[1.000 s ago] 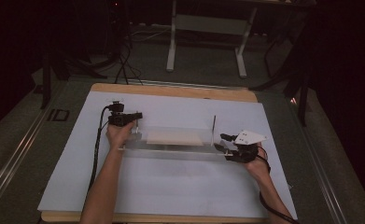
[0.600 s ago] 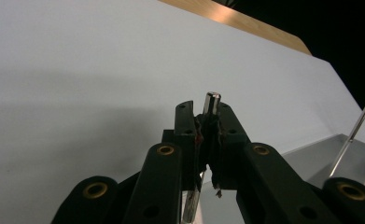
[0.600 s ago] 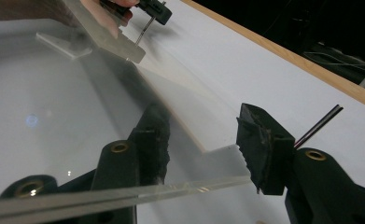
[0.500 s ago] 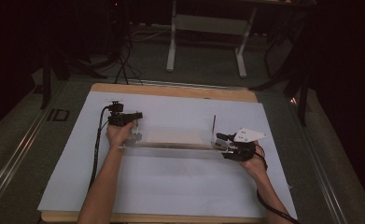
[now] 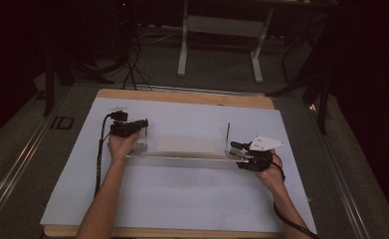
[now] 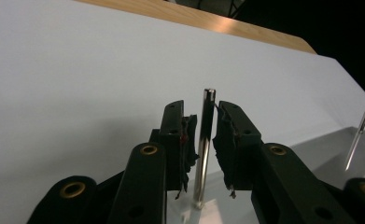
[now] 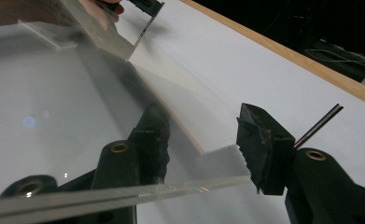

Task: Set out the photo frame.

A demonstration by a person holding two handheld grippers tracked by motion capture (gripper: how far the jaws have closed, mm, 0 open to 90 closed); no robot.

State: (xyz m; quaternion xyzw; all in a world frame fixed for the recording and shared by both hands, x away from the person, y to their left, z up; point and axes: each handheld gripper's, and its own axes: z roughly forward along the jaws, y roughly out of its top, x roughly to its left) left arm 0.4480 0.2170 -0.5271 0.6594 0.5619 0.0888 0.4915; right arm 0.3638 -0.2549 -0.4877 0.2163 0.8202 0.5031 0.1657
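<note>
"Acrylic plate (image 5: pixel 182 158) with the two pins: what has just changed there?" asks the first observer.

"The left gripper (image 6: pixel 201 109) has just been opening. Its fingers (image 6: pixel 173 135) now stand slightly apart on either side of the left steel pin (image 6: pixel 203 140), with a small gap on each side, so the pin looks released rather than pinched."

"And the right gripper (image 7: pixel 203 116)?"

"Its fingers are spread wide over the plate's near right corner, pressing on nothing. Probably both hands are done placing it."

"How does the plate look?"

"Clear and long. It lies flat across the middle of the white worktop (image 5: pixel 182 209), between the two hands. A slim pin stands upright at each end; the right pin (image 5: pixel 228 133) is free. A pale sheet (image 5: pixel 184 144) lies on it between the pins."
</note>
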